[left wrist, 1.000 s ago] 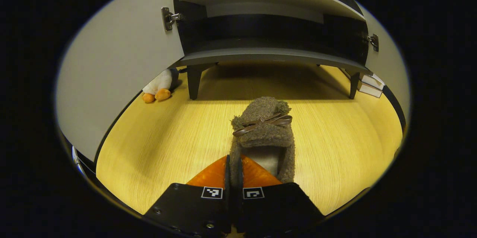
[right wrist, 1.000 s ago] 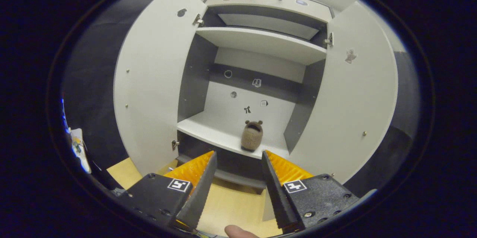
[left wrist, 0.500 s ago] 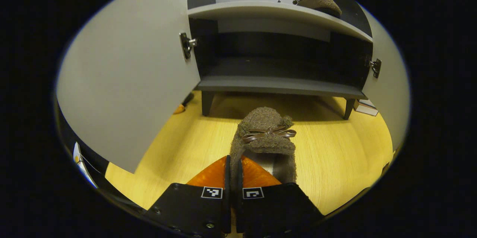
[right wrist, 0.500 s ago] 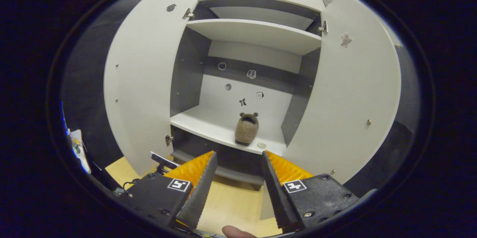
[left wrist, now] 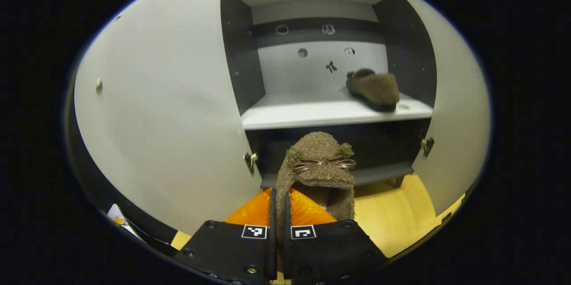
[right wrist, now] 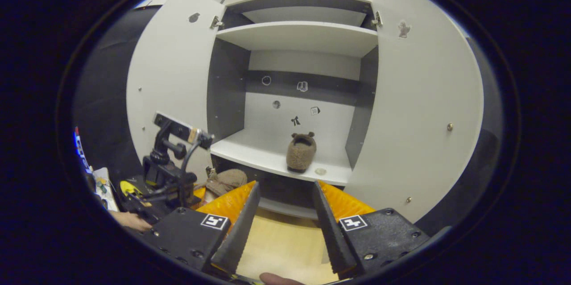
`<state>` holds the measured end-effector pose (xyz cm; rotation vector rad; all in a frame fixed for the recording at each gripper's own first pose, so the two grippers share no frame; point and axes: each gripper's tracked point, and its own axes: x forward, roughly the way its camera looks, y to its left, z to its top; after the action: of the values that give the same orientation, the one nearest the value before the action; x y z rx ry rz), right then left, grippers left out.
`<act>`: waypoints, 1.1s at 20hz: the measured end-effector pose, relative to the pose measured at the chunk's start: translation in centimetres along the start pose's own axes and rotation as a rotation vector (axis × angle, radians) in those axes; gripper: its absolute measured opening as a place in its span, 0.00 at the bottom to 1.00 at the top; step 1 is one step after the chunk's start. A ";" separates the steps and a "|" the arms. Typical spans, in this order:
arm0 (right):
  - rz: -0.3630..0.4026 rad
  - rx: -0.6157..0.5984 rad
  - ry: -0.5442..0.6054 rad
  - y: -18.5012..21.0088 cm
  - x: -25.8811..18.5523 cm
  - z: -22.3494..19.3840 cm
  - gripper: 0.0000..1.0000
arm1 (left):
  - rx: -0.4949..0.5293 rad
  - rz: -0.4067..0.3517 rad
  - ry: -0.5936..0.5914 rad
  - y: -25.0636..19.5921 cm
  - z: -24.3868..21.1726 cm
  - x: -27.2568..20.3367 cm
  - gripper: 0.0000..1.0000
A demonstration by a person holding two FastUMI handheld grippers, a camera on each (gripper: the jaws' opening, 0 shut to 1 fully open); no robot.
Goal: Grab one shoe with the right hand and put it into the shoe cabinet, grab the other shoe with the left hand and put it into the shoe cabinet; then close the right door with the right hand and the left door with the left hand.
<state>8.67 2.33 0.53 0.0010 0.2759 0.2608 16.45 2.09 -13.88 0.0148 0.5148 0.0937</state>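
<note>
In the left gripper view, the left gripper (left wrist: 277, 213) has its two fingers pressed together on the heel rim of a fuzzy brown slipper (left wrist: 317, 170), which points away from the camera and has a thin brown bow across its top. The slipper is held up in the air in front of the open shoe cabinet (left wrist: 236, 66), below the level of the white middle shelf (left wrist: 312, 113). A second brown slipper (left wrist: 374, 88) lies on that shelf toward its right end, near the dark side wall. The left door (left wrist: 160, 111) and the right door (left wrist: 455, 111) both stand wide open. Yellow wood floor (left wrist: 392, 218) shows beneath. In the right gripper view, the right gripper (right wrist: 283, 213) has its jaws spread apart with nothing between them, held back from the cabinet. The slipper on the shelf (right wrist: 301, 152) sits with its opening toward the camera, a small round disc (right wrist: 320, 171) just beside it. At lower left, the left gripper's body (right wrist: 167, 173) carries the other slipper (right wrist: 227, 180) in front of the cabinet's lower part, and a hand (right wrist: 129, 220) is at its base.
</note>
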 end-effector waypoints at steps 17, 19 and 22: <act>-0.336 -0.026 -0.170 -8.1 -6.7 1.9 0.73 | 0.048 0.018 -0.086 -2.8 16.5 21.7 0.07; -0.366 -0.003 -0.175 -8.8 -7.3 1.8 0.76 | 0.026 -0.005 -0.130 -3.9 17.6 21.1 0.16; -0.344 0.021 -0.151 -8.2 -7.2 1.1 0.77 | 0.011 0.047 -0.166 -3.2 17.6 19.8 0.55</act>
<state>4.38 -7.40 3.18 -0.0062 0.1255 -0.0846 42.54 0.89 -8.38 0.0453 0.3494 0.1342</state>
